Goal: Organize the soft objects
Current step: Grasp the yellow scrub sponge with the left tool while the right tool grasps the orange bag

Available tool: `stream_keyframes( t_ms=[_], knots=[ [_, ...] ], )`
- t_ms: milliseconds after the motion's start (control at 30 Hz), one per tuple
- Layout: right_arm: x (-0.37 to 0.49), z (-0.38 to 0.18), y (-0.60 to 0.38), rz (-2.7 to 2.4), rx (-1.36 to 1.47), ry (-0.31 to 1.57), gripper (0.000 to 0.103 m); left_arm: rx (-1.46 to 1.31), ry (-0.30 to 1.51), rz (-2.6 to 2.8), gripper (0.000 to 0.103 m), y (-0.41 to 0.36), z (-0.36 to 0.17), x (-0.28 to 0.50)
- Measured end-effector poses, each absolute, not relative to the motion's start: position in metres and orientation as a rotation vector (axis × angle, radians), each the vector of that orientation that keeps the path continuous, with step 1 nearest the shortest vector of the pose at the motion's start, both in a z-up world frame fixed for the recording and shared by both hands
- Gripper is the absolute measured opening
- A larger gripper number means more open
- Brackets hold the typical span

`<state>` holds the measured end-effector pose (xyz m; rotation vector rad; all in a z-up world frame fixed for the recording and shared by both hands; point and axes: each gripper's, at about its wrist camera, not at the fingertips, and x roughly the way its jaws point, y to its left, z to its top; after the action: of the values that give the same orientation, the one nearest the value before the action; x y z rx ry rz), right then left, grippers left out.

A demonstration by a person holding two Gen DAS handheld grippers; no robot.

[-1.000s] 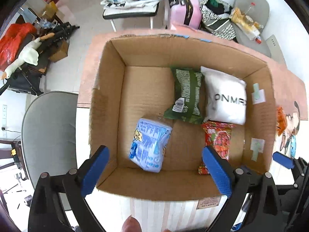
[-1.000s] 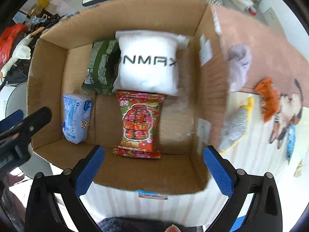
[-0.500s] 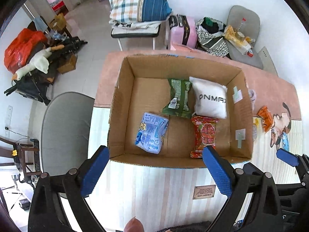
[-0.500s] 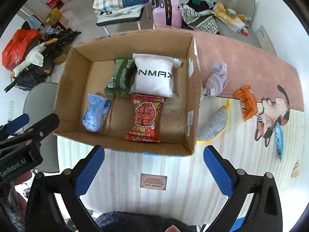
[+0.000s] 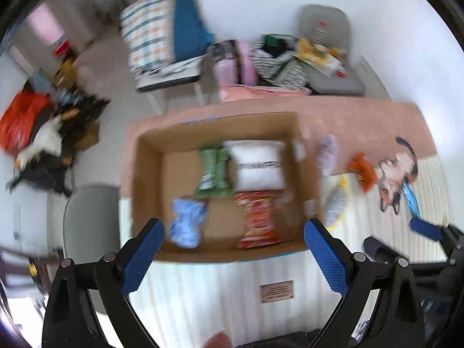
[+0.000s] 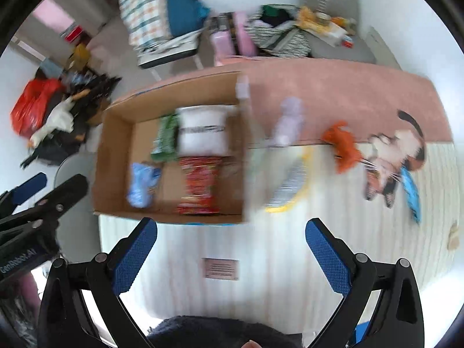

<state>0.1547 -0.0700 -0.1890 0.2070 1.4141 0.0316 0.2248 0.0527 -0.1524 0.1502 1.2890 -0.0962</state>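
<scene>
Left claw [image 5: 232,252]: black plastic arms, blue diamond-textured pads [image 5: 142,261], round silver pivot screws along the linkage. Right claw [image 6: 232,249]: same build, blue pads [image 6: 326,259], same screws. White "GenRobot.AI" lettering on the black body at left edge of right view. Skin-toned fingertip [image 5: 217,340] at bottom centre; dark fuzzy sleeve [image 6: 214,332] at bottom.

both wrists high, overlooking box [image 5: 145,191]

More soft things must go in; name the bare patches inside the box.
Inside the cardboard box, bare floor lies along the left wall beside the green packet and above the blue pack. A narrower strip separates blue pack and red packet. The right half is crowded around the white pillow.
</scene>
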Motion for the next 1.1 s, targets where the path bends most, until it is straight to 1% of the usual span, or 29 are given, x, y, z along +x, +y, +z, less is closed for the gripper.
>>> stream_keyframes(
  t_ms=[100,233,400,433,467,500,567,733,833,867,900,967,1000,1067,1100],
  knots=[
    [0.151,-0.196,-0.135,-0.088,0.237,1.424,0.103,0.286,1.321,-0.186,0.099,-0.009,-0.171,0.243],
    [0.142,-0.217,-0.218,-0.22,0.299,1.463,0.103,0.496,1.413,-0.324,0.099,-0.094,-0.224,0.262],
    [0.131,-0.252,-0.312,-0.359,0.358,1.514,0.103,0.669,1.506,-0.378,0.098,-0.16,-0.293,0.272],
    [0.132,-0.26,-0.326,-0.36,0.364,1.524,0.103,0.69,1.524,-0.379,0.096,-0.169,-0.306,0.273],
    [0.135,-0.268,-0.338,-0.36,0.373,1.54,0.103,0.701,1.539,-0.374,0.091,-0.174,-0.314,0.275],
    [0.138,-0.274,-0.347,-0.355,0.384,1.55,0.103,0.705,1.564,-0.371,0.089,-0.179,-0.326,0.276],
    [0.154,-0.287,-0.355,-0.284,0.413,1.553,0.103,0.695,1.62,-0.361,0.086,-0.185,-0.345,0.28],
    [0.212,-0.32,-0.333,-0.116,0.386,1.596,0.102,0.608,1.759,-0.307,0.086,-0.185,-0.385,0.29],
    [0.248,-0.347,-0.316,-0.031,0.344,1.654,0.095,0.503,1.847,-0.246,0.085,-0.177,-0.405,0.297],
    [0.259,-0.357,-0.311,0.002,0.349,1.677,0.093,0.459,1.87,-0.233,0.078,-0.173,-0.409,0.301],
    [0.268,-0.366,-0.306,0.041,0.356,1.697,0.091,0.422,1.895,-0.228,0.077,-0.17,-0.413,0.303],
    [0.279,-0.377,-0.301,0.088,0.373,1.721,0.088,0.358,1.93,-0.218,0.077,-0.165,-0.421,0.305],
    [0.282,-0.381,-0.298,0.092,0.37,1.73,0.084,0.356,1.933,-0.216,0.077,-0.166,-0.423,0.305],
    [0.288,-0.387,-0.292,0.096,0.316,1.737,0.084,0.335,1.949,-0.21,0.077,-0.165,-0.429,0.305],
    [0.29,-0.39,-0.291,0.103,0.313,1.743,0.081,0.326,1.961,-0.211,0.077,-0.165,-0.432,0.304]
  ],
)
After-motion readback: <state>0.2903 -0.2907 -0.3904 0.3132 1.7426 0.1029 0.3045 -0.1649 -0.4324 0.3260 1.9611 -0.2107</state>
